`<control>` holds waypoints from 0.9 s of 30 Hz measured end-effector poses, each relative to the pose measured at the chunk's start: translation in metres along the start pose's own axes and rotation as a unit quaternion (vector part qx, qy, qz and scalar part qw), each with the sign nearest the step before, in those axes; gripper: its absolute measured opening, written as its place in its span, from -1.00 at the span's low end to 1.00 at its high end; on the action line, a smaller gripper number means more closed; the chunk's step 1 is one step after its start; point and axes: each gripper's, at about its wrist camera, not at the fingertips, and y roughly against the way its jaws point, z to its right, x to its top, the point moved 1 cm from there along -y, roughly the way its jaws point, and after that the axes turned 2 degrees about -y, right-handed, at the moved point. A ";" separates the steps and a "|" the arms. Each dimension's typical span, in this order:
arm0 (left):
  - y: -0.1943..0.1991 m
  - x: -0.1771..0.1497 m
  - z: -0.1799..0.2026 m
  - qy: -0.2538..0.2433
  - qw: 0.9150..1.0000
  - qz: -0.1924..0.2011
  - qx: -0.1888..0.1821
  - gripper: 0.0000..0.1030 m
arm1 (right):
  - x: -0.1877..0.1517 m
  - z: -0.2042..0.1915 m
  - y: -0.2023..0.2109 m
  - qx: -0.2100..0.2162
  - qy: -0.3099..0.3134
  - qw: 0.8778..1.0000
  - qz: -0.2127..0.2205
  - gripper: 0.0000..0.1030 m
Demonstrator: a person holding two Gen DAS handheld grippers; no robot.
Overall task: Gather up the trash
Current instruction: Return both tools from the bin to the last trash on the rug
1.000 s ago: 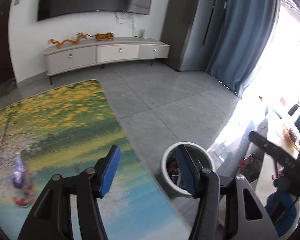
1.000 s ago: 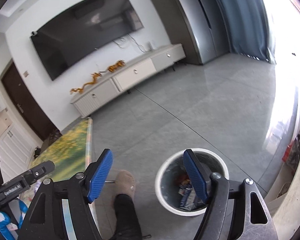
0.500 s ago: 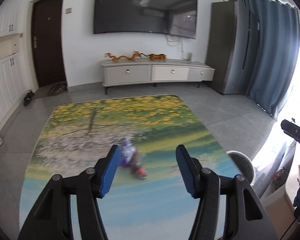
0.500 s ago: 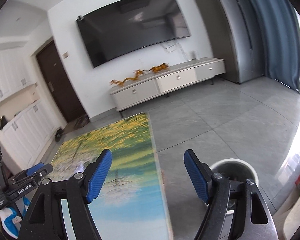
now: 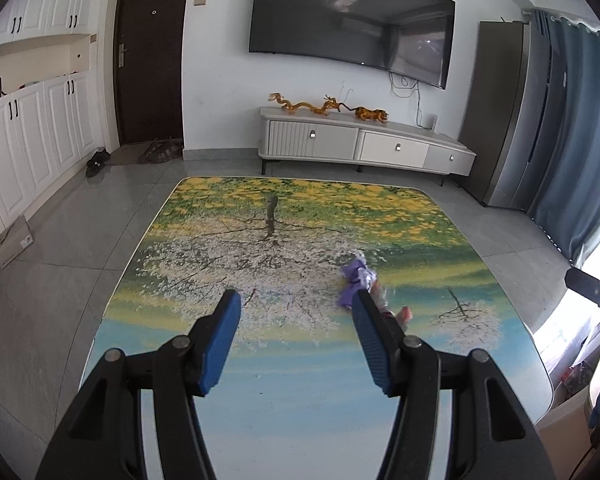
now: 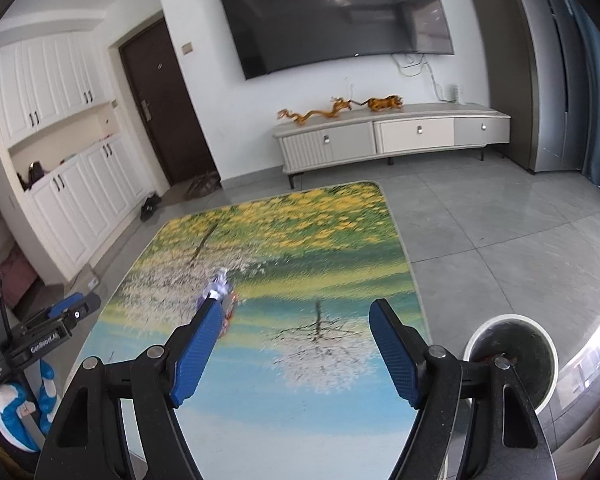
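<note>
Lying on table (image 5: 260,400), one crumpled wrapper (image 5: 358,278), one bin (image 6: 512,360)

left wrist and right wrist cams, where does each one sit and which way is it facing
Left wrist: sits on the left hand-held gripper, looking forward and down over the printed tabletop toward the tv; its own open blue-padded fingers show.
Right wrist: sits on the right hand-held gripper, facing the same wall from further right; its open fingers show, with the other gripper's body at the left edge and the trash bin at right.
Shared: tabletop, purple wrapper trash, tv, tv cabinet, dark door.
</note>
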 end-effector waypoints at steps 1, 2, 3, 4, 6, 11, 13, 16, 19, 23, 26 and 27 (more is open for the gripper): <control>-0.002 -0.001 -0.002 0.001 1.000 -0.002 0.000 0.08 | -0.001 -0.002 -0.002 0.001 0.002 1.000 -0.003 0.44; -0.004 -0.002 -0.003 0.001 1.000 -0.005 0.001 0.08 | -0.003 -0.004 -0.003 0.002 0.003 1.000 -0.006 0.44; -0.008 -0.003 -0.004 0.002 1.000 -0.009 0.000 0.08 | -0.005 -0.006 -0.004 0.002 0.005 1.000 -0.009 0.44; -0.011 -0.004 -0.006 0.003 1.000 -0.011 0.000 0.08 | -0.006 -0.008 -0.006 0.004 0.007 1.000 -0.012 0.44; -0.017 -0.004 -0.007 0.003 1.000 -0.017 0.002 0.08 | -0.008 -0.012 -0.012 0.006 0.014 1.000 -0.020 0.44; -0.031 -0.007 -0.009 0.000 1.000 -0.031 -0.003 0.08 | -0.014 -0.019 -0.024 0.019 0.028 0.999 -0.035 0.44; -0.038 -0.007 -0.007 -0.004 0.999 -0.039 -0.013 0.08 | -0.016 -0.024 -0.030 0.026 0.038 0.998 -0.044 0.44; -0.050 -0.006 -0.007 -0.009 0.997 -0.057 -0.043 0.08 | -0.019 -0.039 -0.045 0.045 0.070 0.994 -0.069 0.44; -0.064 -0.002 -0.009 -0.004 0.993 -0.081 -0.086 0.08 | -0.021 -0.061 -0.060 0.067 0.110 0.988 -0.085 0.43; -0.086 0.006 -0.009 0.005 0.985 -0.106 -0.137 0.07 | -0.021 -0.083 -0.084 0.096 0.143 0.980 -0.104 0.34; -0.105 0.014 -0.006 0.007 0.979 -0.122 -0.161 0.07 | -0.024 -0.092 -0.100 0.109 0.162 0.974 -0.116 0.25; -0.111 0.016 -0.004 0.007 0.977 -0.128 -0.169 0.07 | -0.025 -0.094 -0.106 0.113 0.165 0.972 -0.122 0.22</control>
